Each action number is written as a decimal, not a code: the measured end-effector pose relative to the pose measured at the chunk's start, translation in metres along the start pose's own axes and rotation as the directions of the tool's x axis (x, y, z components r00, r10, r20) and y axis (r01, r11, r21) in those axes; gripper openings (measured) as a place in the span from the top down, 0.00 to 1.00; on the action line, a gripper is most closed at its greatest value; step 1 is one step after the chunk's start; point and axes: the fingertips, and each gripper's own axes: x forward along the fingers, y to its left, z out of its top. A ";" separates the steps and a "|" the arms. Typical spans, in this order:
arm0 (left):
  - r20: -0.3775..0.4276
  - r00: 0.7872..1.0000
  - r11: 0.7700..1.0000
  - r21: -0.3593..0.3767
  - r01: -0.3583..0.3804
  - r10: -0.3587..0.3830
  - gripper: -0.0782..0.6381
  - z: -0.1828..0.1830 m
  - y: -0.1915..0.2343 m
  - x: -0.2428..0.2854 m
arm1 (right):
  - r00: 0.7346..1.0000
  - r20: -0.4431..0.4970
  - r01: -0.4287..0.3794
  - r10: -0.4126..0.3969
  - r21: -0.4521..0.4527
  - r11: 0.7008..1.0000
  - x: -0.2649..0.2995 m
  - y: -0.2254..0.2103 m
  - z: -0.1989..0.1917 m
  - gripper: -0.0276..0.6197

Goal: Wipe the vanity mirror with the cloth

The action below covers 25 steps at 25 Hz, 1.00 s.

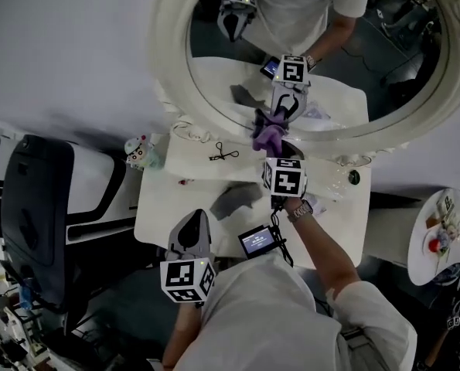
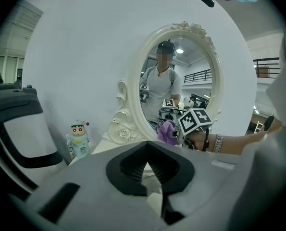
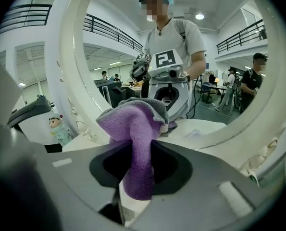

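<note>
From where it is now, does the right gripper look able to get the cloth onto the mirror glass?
Likely yes. The right gripper is shut on the purple cloth, which sits at the lower edge of the mirror glass; nothing stands between them.

This is a big work hall, like a lab, not a real home. One corner is made to look like a bedroom. A small white table [image 1: 158,207] stands against a plain white wall [image 2: 85,57], with a fancy mirror [image 2: 195,57] and a little toy boy [image 2: 78,137] on it. The mirror shows the rest of the room, and it is very wide and tall. There are black railings [image 3: 109,30] on an upper floor and round lights [image 3: 199,16] in the high ceiling. A person [image 3: 252,78] stands far back. A black chair [image 1: 36,207] stands beside the table, and a round side table [image 1: 421,246] stands on the other side.
</note>
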 end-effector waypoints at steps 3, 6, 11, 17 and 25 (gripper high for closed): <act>0.005 0.999 0.999 -0.014 -0.034 0.034 0.89 -0.003 0.018 -0.012 | 0.999 0.012 -0.033 0.034 -0.028 0.999 0.003 0.029 0.006 0.78; 0.014 0.999 0.999 -0.016 -0.039 0.039 0.89 -0.005 0.028 -0.020 | 0.998 0.028 -0.059 0.061 -0.053 0.997 0.000 0.053 0.010 0.78; 0.017 1.000 1.000 0.006 0.009 -0.009 0.89 -0.005 0.034 -0.029 | 0.997 0.044 -0.063 0.065 -0.044 0.997 -0.019 0.078 0.008 0.78; 0.020 0.990 0.989 0.053 0.140 -0.141 0.89 0.001 0.025 -0.024 | 0.995 0.092 -0.050 0.047 0.025 0.998 -0.063 0.086 -0.002 0.78; 0.011 0.910 0.906 0.103 0.411 -0.415 0.89 -0.006 -0.022 -0.022 | 0.964 0.264 -0.013 -0.016 0.108 0.994 -0.165 0.076 -0.030 0.78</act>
